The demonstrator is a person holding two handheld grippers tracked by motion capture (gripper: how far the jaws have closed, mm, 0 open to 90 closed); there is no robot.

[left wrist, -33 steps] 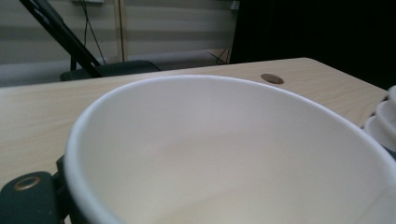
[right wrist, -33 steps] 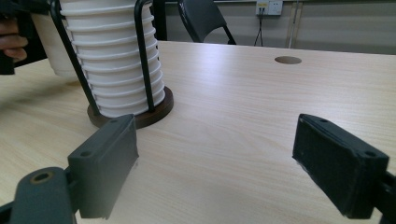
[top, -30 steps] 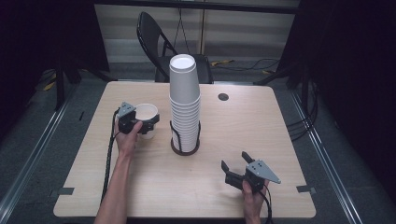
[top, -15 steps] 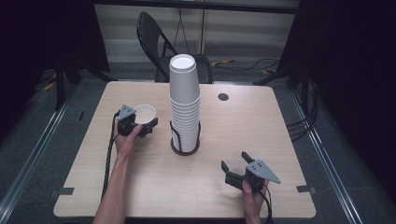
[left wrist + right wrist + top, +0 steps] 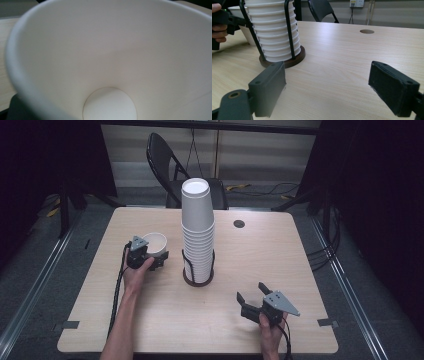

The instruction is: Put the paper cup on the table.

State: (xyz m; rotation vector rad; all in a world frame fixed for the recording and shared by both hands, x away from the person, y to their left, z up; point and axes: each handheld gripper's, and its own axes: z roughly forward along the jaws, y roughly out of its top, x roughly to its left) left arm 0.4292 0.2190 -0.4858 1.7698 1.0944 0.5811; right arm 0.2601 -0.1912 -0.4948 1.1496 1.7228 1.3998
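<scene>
A: Between the left gripper's point(image 5: 159, 261) jaws sits a white paper cup point(image 5: 154, 242), upright on the desk point(image 5: 150, 320) just beside the cup stack point(image 5: 198, 237). They've just been closing on its wall.

B: Light and thin, I'd judge; too hard a squeeze would crush it. Better low on the wall, where it's likely stiffer. The right gripper point(image 5: 255, 296)?

A: Its jaws gape wide, empty, pointing toward the stack's wooden base point(image 5: 297, 58).

Matt white paper cup point(image 5: 156, 241), pale wood-grain table point(image 5: 280, 265), glossy dark wooden holder base point(image 5: 299, 56) with black metal rods.
</scene>
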